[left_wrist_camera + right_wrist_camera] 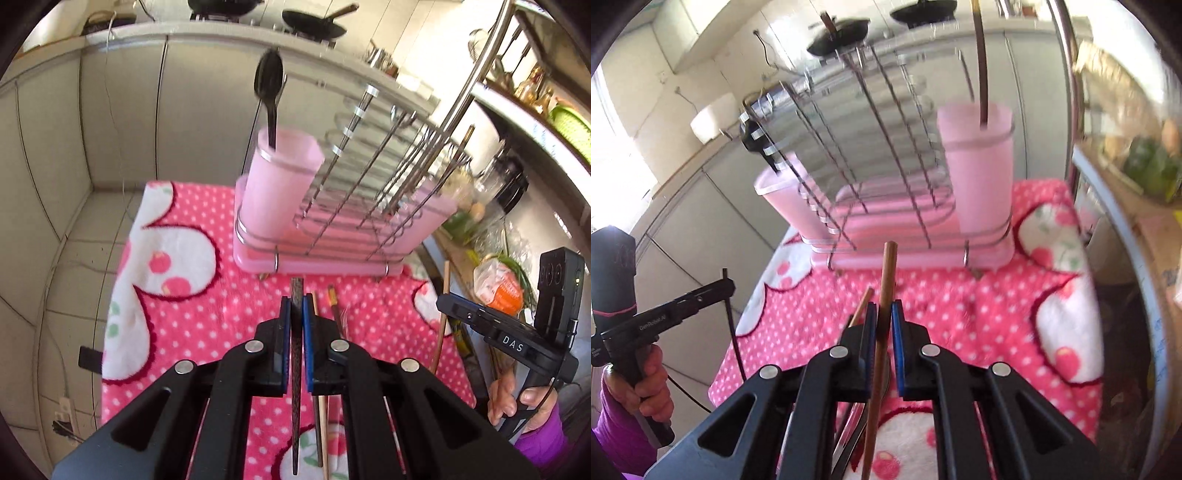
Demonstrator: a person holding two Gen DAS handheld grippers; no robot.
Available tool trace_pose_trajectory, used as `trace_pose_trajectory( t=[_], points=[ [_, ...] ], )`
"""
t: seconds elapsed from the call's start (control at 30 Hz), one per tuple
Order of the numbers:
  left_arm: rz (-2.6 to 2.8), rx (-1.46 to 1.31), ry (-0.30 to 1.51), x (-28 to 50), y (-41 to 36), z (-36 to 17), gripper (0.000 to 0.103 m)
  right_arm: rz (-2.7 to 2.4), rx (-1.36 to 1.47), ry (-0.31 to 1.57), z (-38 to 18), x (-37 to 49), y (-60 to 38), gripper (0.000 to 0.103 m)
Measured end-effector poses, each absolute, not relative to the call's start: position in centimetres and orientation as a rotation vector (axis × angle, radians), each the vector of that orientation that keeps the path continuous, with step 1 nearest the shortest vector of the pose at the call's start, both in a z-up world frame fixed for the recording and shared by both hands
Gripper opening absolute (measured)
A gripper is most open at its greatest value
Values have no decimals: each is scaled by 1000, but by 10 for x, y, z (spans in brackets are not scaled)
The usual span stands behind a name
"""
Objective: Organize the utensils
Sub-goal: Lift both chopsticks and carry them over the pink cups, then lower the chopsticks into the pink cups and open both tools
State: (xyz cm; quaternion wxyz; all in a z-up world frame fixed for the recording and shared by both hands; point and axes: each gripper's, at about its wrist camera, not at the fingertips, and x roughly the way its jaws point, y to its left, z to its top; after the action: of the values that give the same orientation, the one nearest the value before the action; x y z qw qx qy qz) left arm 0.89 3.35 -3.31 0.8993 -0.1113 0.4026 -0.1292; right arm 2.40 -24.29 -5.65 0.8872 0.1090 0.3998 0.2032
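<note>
Left tongs (296,314) around dark chopstick (295,387) (pinched).

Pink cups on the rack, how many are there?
2. One pink cup stands at one end of the wire rack with a black spoon in it. The other pink cup stands at the opposite end. Rack wires partly cover it.

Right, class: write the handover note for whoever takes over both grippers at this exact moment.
Left gripper: shut on a dark chopstick.
Right gripper: shut on a brown chopstick.
The pink rack stands on the dotted towel.
Done: a black spoon stands in one pink cup.
Left: both held chopsticks, plus loose chopsticks on the towel.
</note>
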Motion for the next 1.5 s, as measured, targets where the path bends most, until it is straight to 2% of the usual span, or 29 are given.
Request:
trace_pose_trajectory(
  t=[0.43, 0.7, 0.87, 1.13, 1.5],
  points=[
    [-264, -239, 567, -6, 38, 41, 6, 339, 220, 528, 33, 5, -274, 6],
    [-236, -272, 393, 14, 42, 81, 6, 269, 215, 246, 107, 5, -298, 7],
    [-190, -265, 290, 34, 40, 105, 6, 229, 201, 134, 135, 24, -303, 7],
    [-121, -244, 196, 71, 40, 114, 6, 173, 150, 71, 137, 73, -300, 7],
    [-80, -214, 140, 106, 35, 79, 6, 146, 169, 104, 98, 109, -301, 7]
  ],
)
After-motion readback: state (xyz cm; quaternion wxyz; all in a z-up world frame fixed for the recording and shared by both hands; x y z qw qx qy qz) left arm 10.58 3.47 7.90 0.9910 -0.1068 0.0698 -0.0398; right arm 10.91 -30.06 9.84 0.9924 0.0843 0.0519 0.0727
